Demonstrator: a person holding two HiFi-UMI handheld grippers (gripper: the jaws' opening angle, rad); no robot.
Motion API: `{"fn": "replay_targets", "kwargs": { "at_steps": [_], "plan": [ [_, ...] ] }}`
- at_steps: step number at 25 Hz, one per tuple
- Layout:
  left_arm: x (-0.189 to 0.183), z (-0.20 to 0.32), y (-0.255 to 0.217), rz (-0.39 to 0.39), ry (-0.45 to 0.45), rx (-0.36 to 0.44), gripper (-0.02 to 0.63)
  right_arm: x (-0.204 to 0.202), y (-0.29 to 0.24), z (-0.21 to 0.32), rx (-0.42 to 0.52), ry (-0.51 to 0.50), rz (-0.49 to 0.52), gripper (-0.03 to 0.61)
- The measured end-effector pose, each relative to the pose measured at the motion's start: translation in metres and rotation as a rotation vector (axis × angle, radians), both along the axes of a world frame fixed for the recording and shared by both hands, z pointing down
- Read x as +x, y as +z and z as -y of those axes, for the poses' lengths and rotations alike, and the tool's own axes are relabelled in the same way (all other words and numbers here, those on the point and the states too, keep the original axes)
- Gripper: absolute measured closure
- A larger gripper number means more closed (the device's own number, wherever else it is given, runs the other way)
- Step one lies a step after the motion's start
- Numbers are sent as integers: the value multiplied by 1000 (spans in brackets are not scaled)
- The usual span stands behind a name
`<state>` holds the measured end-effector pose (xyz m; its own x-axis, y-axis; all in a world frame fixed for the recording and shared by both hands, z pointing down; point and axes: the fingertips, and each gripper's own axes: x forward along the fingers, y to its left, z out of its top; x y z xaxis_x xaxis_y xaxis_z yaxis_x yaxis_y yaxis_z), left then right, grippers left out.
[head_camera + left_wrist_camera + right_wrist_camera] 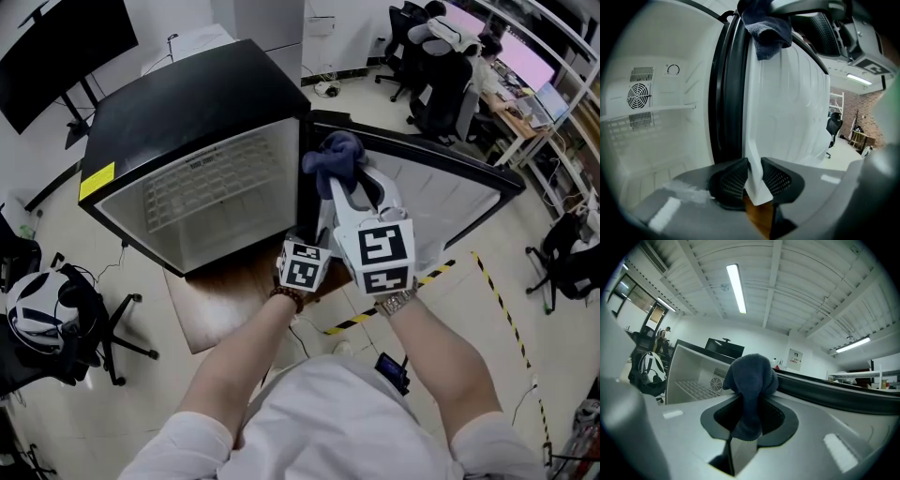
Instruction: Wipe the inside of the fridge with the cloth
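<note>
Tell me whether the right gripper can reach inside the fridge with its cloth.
Probably yes: the door stands open, the left gripper on its edge, and nothing blocks the right gripper's cloth from the fridge.

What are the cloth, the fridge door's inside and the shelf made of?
Cloth: soft dark-blue fabric, likely terry or microfibre; fuzzy, matte, limp. Door lining: probably moulded white plastic; smooth, slightly glossy ribs. Shelf: seemingly white-coated wire; thin grid bars.
</note>
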<state>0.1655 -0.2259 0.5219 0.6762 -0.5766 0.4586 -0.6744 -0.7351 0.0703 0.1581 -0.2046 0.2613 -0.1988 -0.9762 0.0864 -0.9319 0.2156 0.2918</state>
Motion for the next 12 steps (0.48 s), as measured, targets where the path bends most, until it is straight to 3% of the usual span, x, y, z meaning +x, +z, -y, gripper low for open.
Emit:
{"fn": "replay_targets", "kwargs": {
  "at_steps": [12],
  "plan": [
    [-3,0,-1,0,12,0,523,32,3,-3,-1,92,1,486]
  ]
}}
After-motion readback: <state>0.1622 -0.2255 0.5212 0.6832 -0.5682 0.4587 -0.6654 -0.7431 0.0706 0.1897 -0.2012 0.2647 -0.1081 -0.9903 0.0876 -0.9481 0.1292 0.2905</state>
